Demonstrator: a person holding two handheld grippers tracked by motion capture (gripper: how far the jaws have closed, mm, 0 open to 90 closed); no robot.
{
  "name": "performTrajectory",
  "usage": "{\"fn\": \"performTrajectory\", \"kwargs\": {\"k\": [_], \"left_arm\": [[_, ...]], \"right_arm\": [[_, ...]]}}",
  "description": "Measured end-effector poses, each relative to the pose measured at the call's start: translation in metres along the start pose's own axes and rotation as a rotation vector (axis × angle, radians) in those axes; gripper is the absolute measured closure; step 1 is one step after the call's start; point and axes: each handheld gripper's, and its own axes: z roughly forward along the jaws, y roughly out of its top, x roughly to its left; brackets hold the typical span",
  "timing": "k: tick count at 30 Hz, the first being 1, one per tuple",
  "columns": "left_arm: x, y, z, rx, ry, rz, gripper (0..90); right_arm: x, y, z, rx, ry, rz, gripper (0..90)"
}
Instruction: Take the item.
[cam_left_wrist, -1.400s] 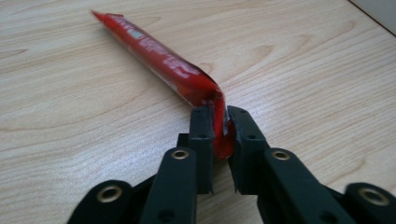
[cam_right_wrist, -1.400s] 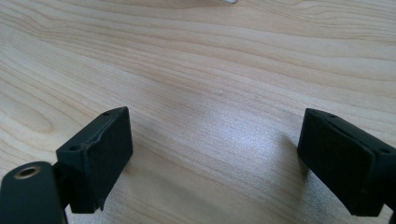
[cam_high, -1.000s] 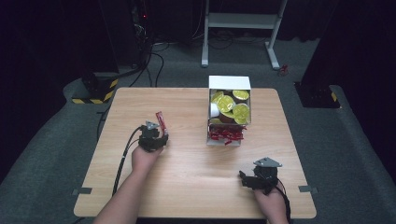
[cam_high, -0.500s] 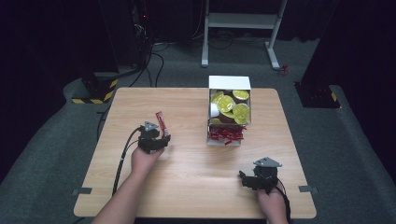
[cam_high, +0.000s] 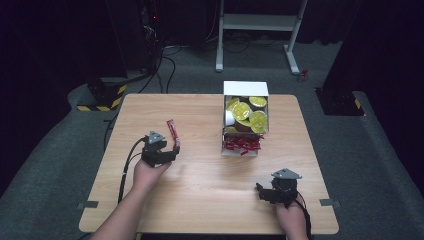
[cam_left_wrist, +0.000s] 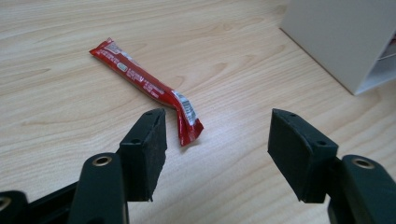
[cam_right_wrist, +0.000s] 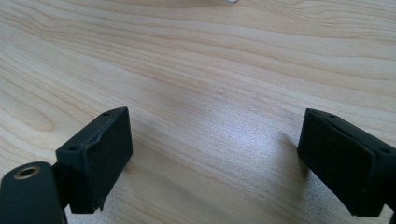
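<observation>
Table (cam_high: 200, 195): light wood.
On it: red packet (cam_left_wrist: 148, 86) lying flat; white box (cam_high: 245, 89) at the far edge.

High view looked down on my table (cam_high: 200, 190), my gripper views sat close above it, left one sharing the box (cam_left_wrist: 341, 37).
</observation>
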Motion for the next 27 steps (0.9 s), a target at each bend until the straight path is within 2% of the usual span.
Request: {"fn": "performTrajectory", "kwargs": {"k": [3,4,5,10,14,16,17,20,22,25,27], "left_arm": [[0.005,-0.003,-0.011,-0.009,-0.053,-0.011,34.2],[0.006,-0.004,-0.014,-0.009,-0.064,-0.003,32.9],[0.006,-0.007,-0.019,-0.012,-0.072,0.013,31.5],[0.01,-0.02,-0.038,-0.015,-0.107,0.022,26.5],[0.012,-0.034,-0.049,0.009,-0.084,0.063,21.2],[0.015,-0.045,-0.055,0.023,-0.079,0.061,19.5],[0.018,-0.052,-0.058,0.034,-0.069,0.077,19.1],[0.024,-0.07,-0.064,0.072,-0.05,0.084,17.4],[0.027,-0.082,-0.067,0.091,-0.041,0.087,16.7],[0.029,-0.097,-0.068,0.134,0.011,0.126,16.1],[0.031,-0.104,-0.069,0.127,0.022,0.134,15.8]], "right_arm": [[0.0,0.0,0.0,-0.001,0.0,0.004,10.1],[0.0,0.0,0.0,0.001,0.001,0.004,10.1],[0.0,0.0,0.0,0.001,0.001,0.004,10.1],[0.0,0.0,0.0,0.002,0.0,0.007,10.1],[0.0,-0.001,-0.001,0.001,0.001,0.005,10.4],[0.0,-0.001,-0.001,-0.001,-0.001,0.001,10.6],[0.0,-0.001,-0.001,-0.003,-0.001,0.001,10.5],[0.0,-0.001,-0.001,0.0,0.0,0.0,10.5],[0.0,-0.001,-0.001,0.003,-0.007,0.013,9.5],[0.0,-0.001,-0.001,0.001,-0.017,0.026,9.6],[0.001,-0.001,-0.001,0.0,-0.021,0.019,10.6]]}}
